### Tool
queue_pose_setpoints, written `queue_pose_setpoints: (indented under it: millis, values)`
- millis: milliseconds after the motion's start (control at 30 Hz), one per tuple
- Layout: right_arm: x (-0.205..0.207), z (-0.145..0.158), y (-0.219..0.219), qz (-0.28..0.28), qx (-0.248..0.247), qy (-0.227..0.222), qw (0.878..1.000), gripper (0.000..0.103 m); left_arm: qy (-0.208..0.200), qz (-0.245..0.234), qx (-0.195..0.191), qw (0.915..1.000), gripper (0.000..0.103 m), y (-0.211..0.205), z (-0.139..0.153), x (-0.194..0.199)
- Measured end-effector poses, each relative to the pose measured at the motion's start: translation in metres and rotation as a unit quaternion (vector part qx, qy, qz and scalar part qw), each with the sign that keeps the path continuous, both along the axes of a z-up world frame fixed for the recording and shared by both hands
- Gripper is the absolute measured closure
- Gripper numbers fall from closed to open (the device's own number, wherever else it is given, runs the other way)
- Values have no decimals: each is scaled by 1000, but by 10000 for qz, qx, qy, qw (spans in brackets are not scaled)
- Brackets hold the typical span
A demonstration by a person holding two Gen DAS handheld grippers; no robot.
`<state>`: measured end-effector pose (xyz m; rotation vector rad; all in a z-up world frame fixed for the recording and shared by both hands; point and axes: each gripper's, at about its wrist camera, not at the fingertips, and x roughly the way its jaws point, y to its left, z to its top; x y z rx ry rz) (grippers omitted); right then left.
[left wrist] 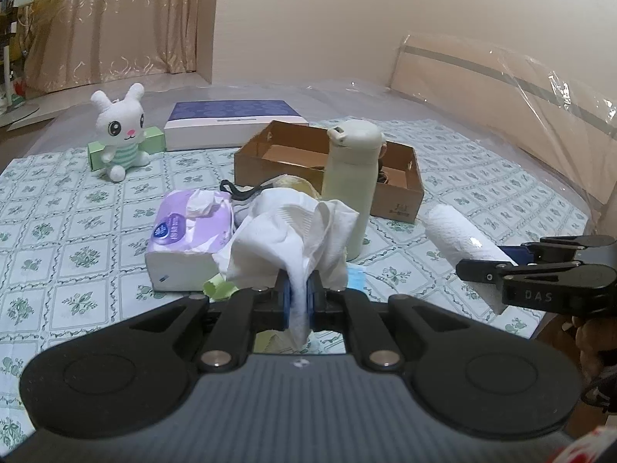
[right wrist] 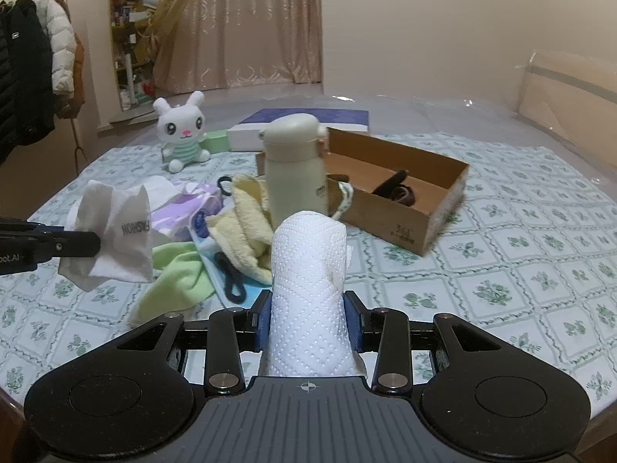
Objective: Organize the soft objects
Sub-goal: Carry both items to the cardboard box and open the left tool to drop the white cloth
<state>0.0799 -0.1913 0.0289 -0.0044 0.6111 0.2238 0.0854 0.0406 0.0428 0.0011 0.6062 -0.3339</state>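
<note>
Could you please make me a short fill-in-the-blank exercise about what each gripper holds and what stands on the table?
1. The left gripper is shut on a white ____.
2. The right gripper is shut on a roll of ____.
3. The plush rabbit sits in front of a ____ box.
4. The cream bottle stands ____ beside the cardboard box.

Missing words: sock; paper towel; green; upright

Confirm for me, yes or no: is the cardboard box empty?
No: in the right wrist view, dark strap-like items lie on the floor of the open cardboard box.
</note>
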Motion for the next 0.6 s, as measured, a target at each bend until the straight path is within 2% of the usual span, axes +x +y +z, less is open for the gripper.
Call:
queue_pose_setpoints:
  millis: [300,600]
  values:
    - [4,-3,-25,-238,44,34,9997,64,98,-120,72,9999,96,-9,-4,13]
    - [16,-3,-55,-535,-26,55,9986,64,165,-266,97,9995,96,-14,-10,42]
